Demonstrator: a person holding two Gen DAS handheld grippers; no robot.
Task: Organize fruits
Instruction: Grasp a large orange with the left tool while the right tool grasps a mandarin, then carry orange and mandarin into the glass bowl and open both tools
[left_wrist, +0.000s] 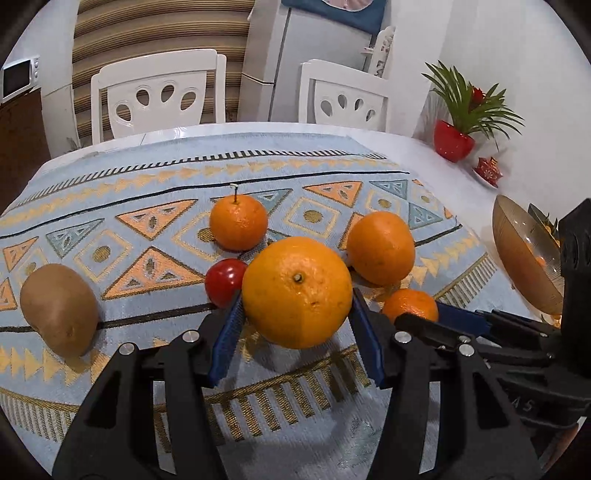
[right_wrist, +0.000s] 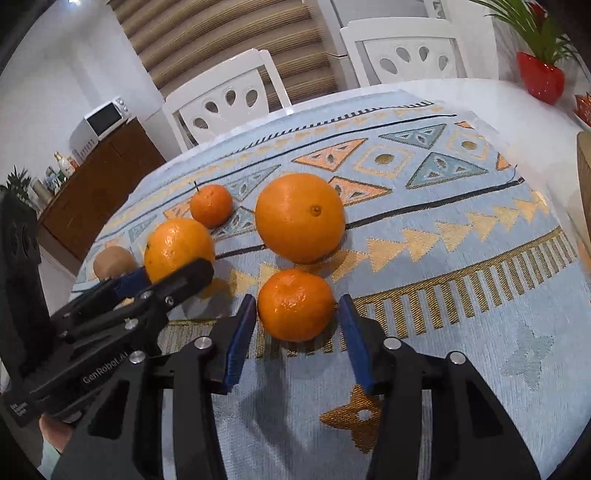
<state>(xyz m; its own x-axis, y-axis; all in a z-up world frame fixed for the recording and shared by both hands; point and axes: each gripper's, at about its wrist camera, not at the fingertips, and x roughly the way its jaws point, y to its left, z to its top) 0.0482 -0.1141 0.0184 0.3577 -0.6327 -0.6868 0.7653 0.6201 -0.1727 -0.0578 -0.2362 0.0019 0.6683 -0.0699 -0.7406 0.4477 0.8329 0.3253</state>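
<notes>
The left hand-held gripper (left_wrist: 295, 317) is clamped on a large orange (left_wrist: 297, 292), apparently lifted off the worktop's patterned cloth (left_wrist: 147, 206), likely bound for the bowl (left_wrist: 524, 254) at far right. The right hand-held gripper (right_wrist: 297, 332) straddles a small glossy mandarin (right_wrist: 295, 304), pads apart and just beside it, ready to close.

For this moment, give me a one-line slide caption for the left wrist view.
Left gripper closed around a large orange on the patterned tablecloth, other fruit nearby.
</notes>
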